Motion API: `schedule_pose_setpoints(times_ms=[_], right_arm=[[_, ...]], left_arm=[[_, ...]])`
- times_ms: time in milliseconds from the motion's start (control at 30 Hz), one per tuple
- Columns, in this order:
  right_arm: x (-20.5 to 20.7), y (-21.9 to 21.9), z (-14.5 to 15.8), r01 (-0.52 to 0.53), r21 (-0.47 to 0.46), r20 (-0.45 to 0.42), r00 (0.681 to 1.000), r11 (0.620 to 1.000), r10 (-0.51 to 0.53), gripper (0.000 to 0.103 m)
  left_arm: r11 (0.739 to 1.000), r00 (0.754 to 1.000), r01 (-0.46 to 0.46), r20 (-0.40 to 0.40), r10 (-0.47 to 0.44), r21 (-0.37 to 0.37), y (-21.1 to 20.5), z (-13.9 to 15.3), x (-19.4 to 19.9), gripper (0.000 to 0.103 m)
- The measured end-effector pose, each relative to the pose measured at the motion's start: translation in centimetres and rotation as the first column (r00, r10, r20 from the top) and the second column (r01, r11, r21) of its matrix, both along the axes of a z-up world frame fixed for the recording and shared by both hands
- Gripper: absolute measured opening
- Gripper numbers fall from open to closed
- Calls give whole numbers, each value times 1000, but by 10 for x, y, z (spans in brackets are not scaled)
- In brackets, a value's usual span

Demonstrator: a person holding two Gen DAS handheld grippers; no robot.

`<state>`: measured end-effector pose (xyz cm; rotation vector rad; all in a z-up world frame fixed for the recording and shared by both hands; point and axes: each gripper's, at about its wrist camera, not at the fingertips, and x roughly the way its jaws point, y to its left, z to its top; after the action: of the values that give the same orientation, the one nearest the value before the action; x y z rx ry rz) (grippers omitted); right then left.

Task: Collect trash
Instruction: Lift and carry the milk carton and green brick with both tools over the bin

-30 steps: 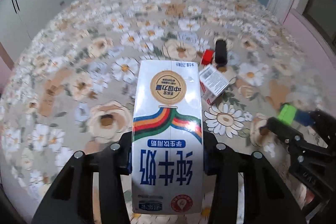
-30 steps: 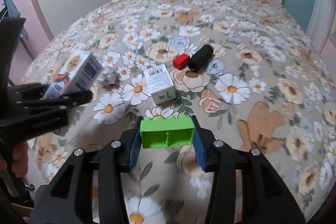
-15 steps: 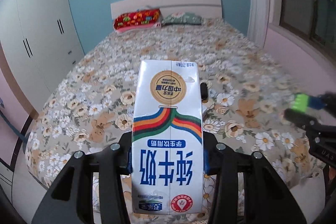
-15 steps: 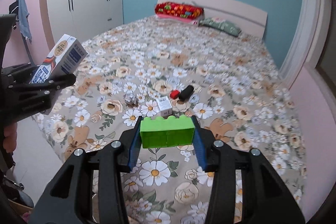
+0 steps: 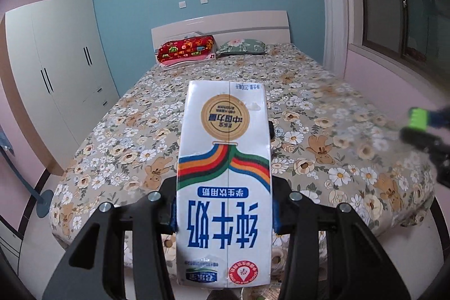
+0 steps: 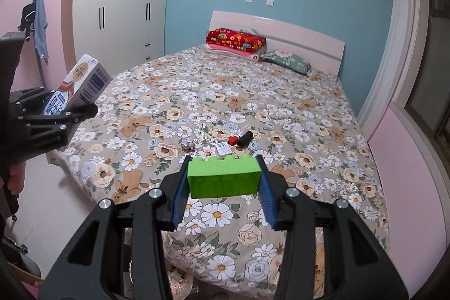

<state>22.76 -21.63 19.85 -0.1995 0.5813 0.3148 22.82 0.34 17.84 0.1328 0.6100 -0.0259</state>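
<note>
Carrying two pieces off the bed (image 6: 281, 108): left claw (image 5: 224, 211) clamps the milk carton (image 5: 225, 182), right claw (image 6: 223, 191) pinches the green block (image 6: 223, 177). Next, probably a bin; small litter lies ahead, beyond the right claw.

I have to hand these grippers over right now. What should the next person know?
Left gripper: shut on the milk carton, held in the air off the bed.
Right gripper: shut on the green toy brick, also held in the air.
Done: both items picked up.
Left on the bed: a small white box, a red block, a black cylinder and a crumpled wad.
Next: drop both held items in the trash; no bin is clearly in view.
</note>
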Motion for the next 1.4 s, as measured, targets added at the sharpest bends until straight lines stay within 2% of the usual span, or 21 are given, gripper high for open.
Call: schedule_pose_setpoints(times_ms=[133,400,633,900,1167,1300,1400], right_arm=[[-26,0,5,-5,-1,16,1000,1000,5,45],[-55,1,-8,-24,-12,7,1000,1000,24,45],[-66,3,-44,-50,-12,-45,998,999,49,45],[-75,14,-105,-97,4,-140,986,995,96,45],[-71,31,-189,-145,2,-287,948,989,140,45],[-65,40,-235,-155,21,-372,916,988,152,45],[-60,43,-270,-152,37,-435,887,988,153,45]], left_arm=[[999,1000,15,-21,-16,-37,14,-1,-17,48],[1000,999,14,-33,-15,-16,28,-25,-50,48],[1000,995,22,-100,-22,-2,37,-61,-58,48],[999,979,42,-199,-44,-12,44,-118,-62,48],[996,936,86,-339,-91,-29,32,-196,-60,48],[994,904,103,-414,-107,-31,23,-237,-59,48],[992,868,115,-481,-123,-46,14,-273,-58,48]])
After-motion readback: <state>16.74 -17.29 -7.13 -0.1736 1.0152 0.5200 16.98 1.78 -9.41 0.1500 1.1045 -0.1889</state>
